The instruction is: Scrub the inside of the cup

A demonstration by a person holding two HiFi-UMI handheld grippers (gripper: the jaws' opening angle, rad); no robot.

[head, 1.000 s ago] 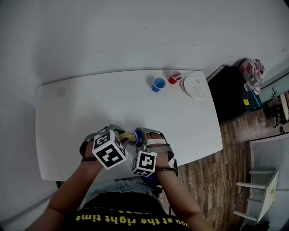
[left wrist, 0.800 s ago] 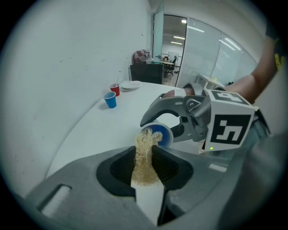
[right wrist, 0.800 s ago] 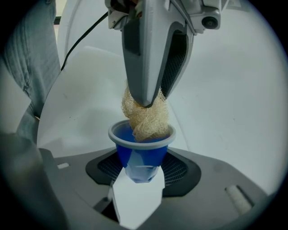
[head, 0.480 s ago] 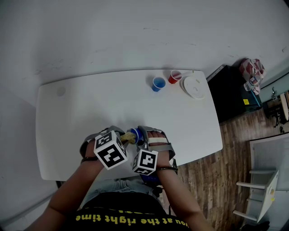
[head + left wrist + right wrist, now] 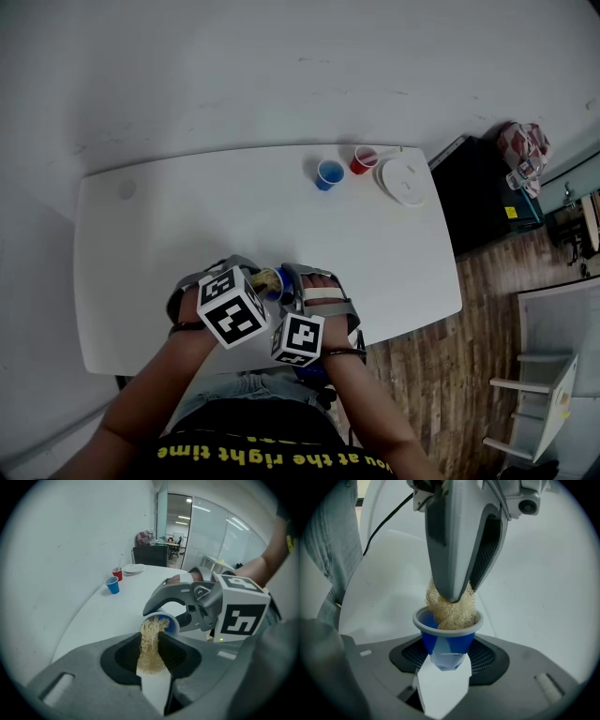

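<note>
The white worktop (image 5: pixel 187 244) fills the middle of the head view, with wood floor (image 5: pixel 450 375) to its right and a dark cabinet (image 5: pixel 483 192) at its far right corner. The person's two forearms reach in from the bottom edge and meet over the near part of the worktop, each hand bearing a claw with a marker cube. The right claw (image 5: pixel 447 653) stands about half open, its two pads pressed on the lower body of a small blue cup (image 5: pixel 447 641), one pad on each side; the cup's mouth faces away from that claw's camera and toward the other claw. The left claw (image 5: pixel 152 641) is narrow, its jaws pinched on a tan, fibrous scrubber (image 5: pixel 150 648) that sticks out past the tips. In the right gripper view the left claw's tips come down from above to just over the cup's rim, and the scrubber bulges over the rim and fills much of the mouth, touching the inner wall. The left gripper view shows the cup tipped toward that claw, with the scrubber's far end inside it. At the far side of the worktop, well apart from the claws, lie a white plate (image 5: pixel 401 181), a red cup (image 5: pixel 363 159) just beside it, and a second blue cup (image 5: pixel 328 174) next to the red one.
</note>
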